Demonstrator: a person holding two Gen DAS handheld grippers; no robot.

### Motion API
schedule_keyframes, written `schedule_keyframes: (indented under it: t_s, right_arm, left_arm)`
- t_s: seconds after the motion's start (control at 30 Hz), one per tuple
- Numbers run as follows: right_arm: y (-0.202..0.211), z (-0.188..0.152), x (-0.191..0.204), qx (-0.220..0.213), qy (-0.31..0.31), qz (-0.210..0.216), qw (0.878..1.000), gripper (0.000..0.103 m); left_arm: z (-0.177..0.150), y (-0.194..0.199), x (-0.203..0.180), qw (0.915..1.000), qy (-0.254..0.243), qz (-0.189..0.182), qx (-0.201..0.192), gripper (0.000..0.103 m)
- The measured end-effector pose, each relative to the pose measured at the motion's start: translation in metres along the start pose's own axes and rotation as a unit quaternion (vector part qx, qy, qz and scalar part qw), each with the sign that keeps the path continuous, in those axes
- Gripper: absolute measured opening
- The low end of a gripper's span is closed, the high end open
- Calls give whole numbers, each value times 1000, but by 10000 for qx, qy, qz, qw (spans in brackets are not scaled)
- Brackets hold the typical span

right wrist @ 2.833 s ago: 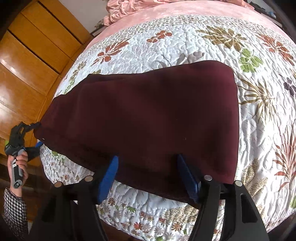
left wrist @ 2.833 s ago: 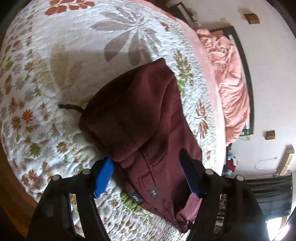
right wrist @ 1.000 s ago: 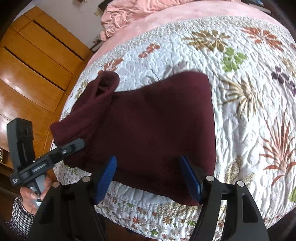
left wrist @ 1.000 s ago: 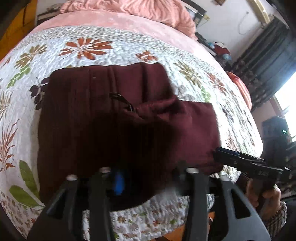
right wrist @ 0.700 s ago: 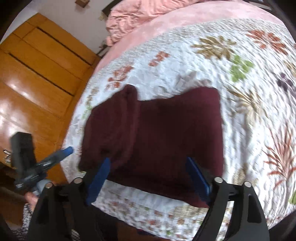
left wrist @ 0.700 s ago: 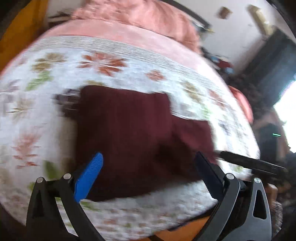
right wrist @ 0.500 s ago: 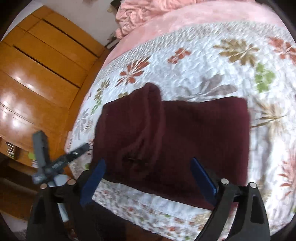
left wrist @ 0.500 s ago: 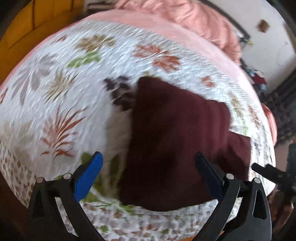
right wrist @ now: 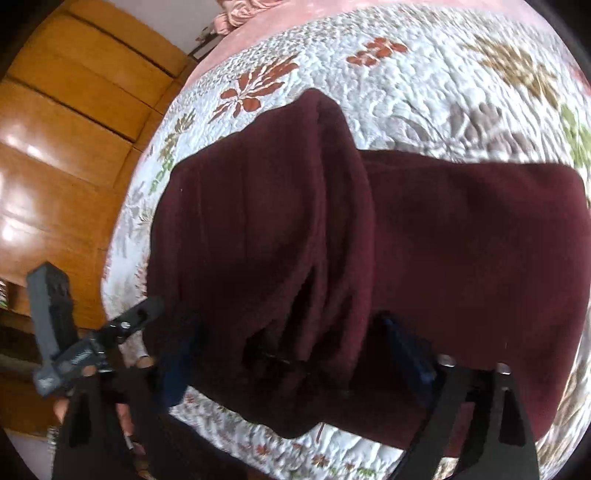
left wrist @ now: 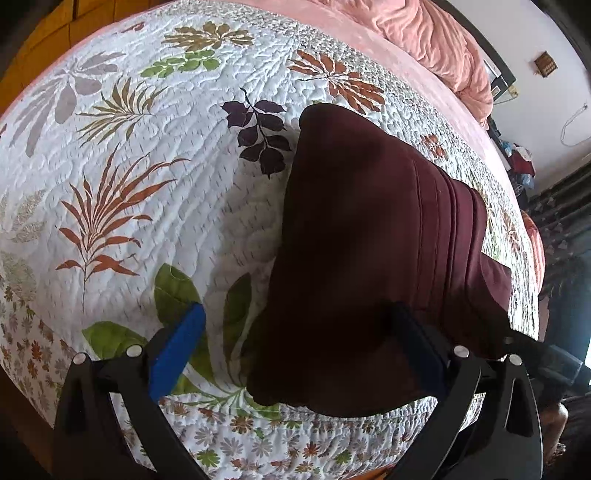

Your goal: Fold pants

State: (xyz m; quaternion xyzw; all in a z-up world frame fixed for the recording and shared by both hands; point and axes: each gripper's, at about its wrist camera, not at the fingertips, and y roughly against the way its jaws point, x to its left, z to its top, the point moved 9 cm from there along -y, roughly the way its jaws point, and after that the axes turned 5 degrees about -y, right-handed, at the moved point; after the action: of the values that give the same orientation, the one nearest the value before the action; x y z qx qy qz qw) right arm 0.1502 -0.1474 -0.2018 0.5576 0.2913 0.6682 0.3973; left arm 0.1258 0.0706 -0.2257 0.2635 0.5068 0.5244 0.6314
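The dark maroon pants (left wrist: 369, 240) lie folded on the floral quilt (left wrist: 129, 166), near the bed's front edge. My left gripper (left wrist: 299, 343) is open and empty, its blue-padded fingers (left wrist: 177, 347) straddling the near left edge of the pants. In the right wrist view the pants (right wrist: 369, 240) show one part folded over the other, with a raised ridge down the middle. My right gripper (right wrist: 299, 350) is open and empty, low over the near edge of the pants. The left gripper also shows in the right wrist view (right wrist: 96, 347), at the bed's left corner.
A pink blanket (left wrist: 424, 33) is bunched at the head of the bed. Wooden wardrobe panels (right wrist: 66, 122) stand beside the bed. The quilt's front edge (left wrist: 258, 446) drops off just below the pants. Dark curtains (left wrist: 565, 206) hang at the right.
The left gripper folded one end of the pants over the rest, let go and opened, then swung left. The right gripper stayed open and moved closer to the near edge.
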Motion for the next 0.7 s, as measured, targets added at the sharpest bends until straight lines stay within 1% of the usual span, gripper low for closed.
schedule_keyframes:
  t_s: [0.03, 0.07, 0.1, 0.13, 0.2, 0.3, 0.4, 0.47, 0.57, 0.6, 0.63, 0.7]
  right_arm:
    - [0, -1, 3, -20, 60, 20, 10000, 57]
    - [-1, -1, 8, -4, 92, 150, 9998, 51]
    - [-1, -1, 11, 16, 81, 254, 9996, 41]
    - [1, -1, 13, -8, 68, 354, 9993, 34]
    - [8, 0, 15, -113, -6, 505, 9987, 28]
    - [26, 4, 18, -213, -102, 942, 9953, 25]
    - [56, 8, 24, -429, 3, 1154, 9924, 24]
    - [75, 10, 23, -551, 61, 1200, 9912, 24]
    - [102, 15, 16, -723, 154, 1118, 9910, 24]
    - [111, 16, 12, -797, 166, 1094, 9907, 22]
    - [124, 17, 6, -926, 179, 1082, 9896, 18]
    - [136, 15, -4, -935, 151, 1108, 9893, 16]
  left_arm:
    - [-2, 2, 0, 10000, 17, -25, 5, 100]
    - [-4, 4, 1, 10000, 60, -50, 13, 100]
    - [-5, 5, 1, 9999, 105, -63, 17, 100]
    - [-6, 6, 3, 9998, 167, -106, 23, 99]
    - [-7, 8, 5, 9993, 305, -204, 38, 99]
    - [-6, 16, 10, 9976, 560, -416, -56, 99]
    - [-1, 27, 14, 9962, 713, -459, -180, 99]
    - [2, 32, 12, 9957, 729, -511, -245, 99]
    - [6, 37, -1, 9963, 609, -534, -297, 99]
    - [7, 37, -8, 9966, 531, -548, -306, 99]
    - [7, 37, -15, 9969, 460, -565, -304, 99]
    - [7, 35, -31, 9974, 296, -594, -277, 99]
